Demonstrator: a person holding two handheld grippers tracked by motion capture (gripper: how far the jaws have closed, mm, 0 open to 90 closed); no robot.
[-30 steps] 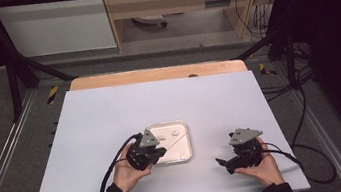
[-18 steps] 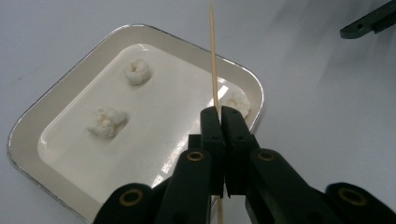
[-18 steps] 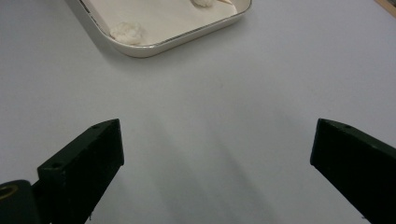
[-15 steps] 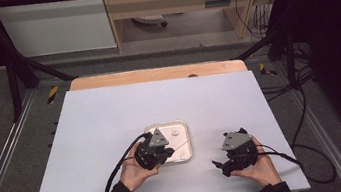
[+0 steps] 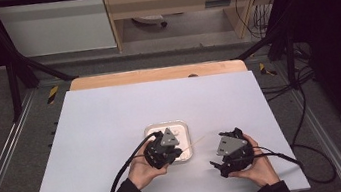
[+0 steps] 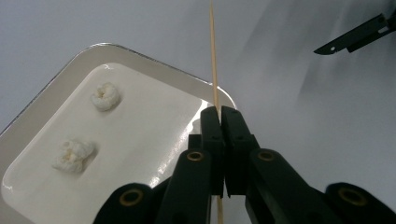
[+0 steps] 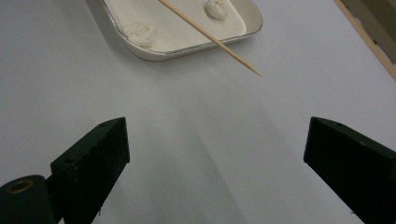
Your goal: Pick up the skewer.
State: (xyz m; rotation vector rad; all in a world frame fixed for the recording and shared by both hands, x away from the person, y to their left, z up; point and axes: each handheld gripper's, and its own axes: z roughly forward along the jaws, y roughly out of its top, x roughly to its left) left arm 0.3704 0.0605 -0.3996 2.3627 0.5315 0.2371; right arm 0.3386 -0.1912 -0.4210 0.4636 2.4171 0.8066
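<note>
My left gripper point(image 5: 179, 151) point(image 6: 219, 114) is shut on a thin wooden skewer point(image 5: 196, 142) point(image 6: 213, 56), which points away past its jaws toward the right gripper. A white tray point(image 5: 178, 123) point(image 6: 154, 58) point(image 7: 187, 49) lies under and beside it, holding two small white puffy pieces point(image 6: 106, 95) point(image 6: 74, 155) point(image 7: 140, 31) point(image 7: 215, 7). My right gripper point(image 5: 216, 151) point(image 7: 215, 149) hovers over the table to the tray's right. It is open and its jaws have just been closing slightly, with nothing between them. The skewer tip point(image 7: 254, 72) lies ahead of it.
The white tabletop point(image 5: 110, 114) stretches wide to the back and left. A wooden strip point(image 5: 155, 74) runs along its far edge. Cables point(image 5: 127, 165) trail from both grippers toward the near edge. One right-gripper jaw tip point(image 6: 357, 38) shows beyond the skewer.
The left gripper has moved right over the tray with the skewer. The right gripper has moved left toward it, so the two stand closer together.
</note>
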